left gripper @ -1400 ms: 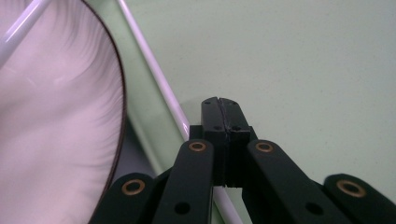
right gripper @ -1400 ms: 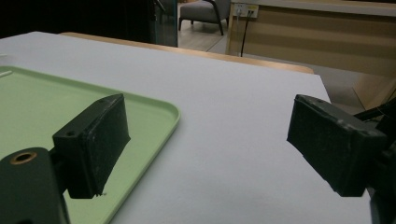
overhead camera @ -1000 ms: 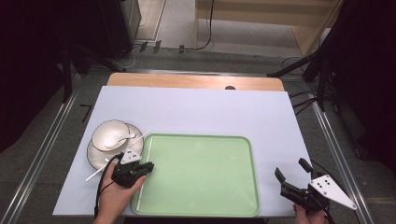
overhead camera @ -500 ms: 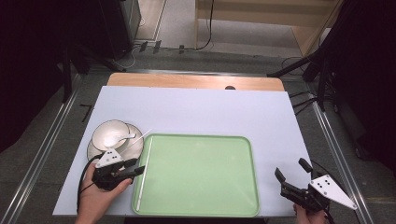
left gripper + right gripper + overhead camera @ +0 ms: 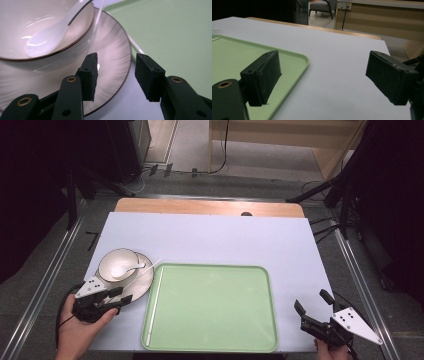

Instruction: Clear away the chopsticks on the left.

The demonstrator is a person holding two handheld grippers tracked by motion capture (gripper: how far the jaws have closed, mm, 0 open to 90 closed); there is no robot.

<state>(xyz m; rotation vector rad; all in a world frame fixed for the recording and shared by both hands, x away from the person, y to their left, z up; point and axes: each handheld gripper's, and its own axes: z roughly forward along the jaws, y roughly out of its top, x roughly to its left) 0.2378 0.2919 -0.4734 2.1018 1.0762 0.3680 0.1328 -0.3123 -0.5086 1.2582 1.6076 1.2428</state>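
My left claw (image 5: 116,296) stood half open, jaws just parted, gripping nothing, at the saucer (image 5: 110,75) rim. Bowl (image 5: 118,265) with spoon (image 5: 125,269) at 11 o'clock, untransferred. Green tray (image 5: 210,307) at 3 o'clock, bare. Right claw (image 5: 314,310) wide open, idle on counter (image 5: 220,237).

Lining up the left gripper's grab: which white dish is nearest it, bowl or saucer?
The saucer: its dark-edged rim lies just beyond the left gripper; the bowl with the spoon sits farther back.

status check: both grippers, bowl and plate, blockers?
Left gripper open at plate rim, nothing gripped. Right gripper open, idle. Chopstick lies across plate.
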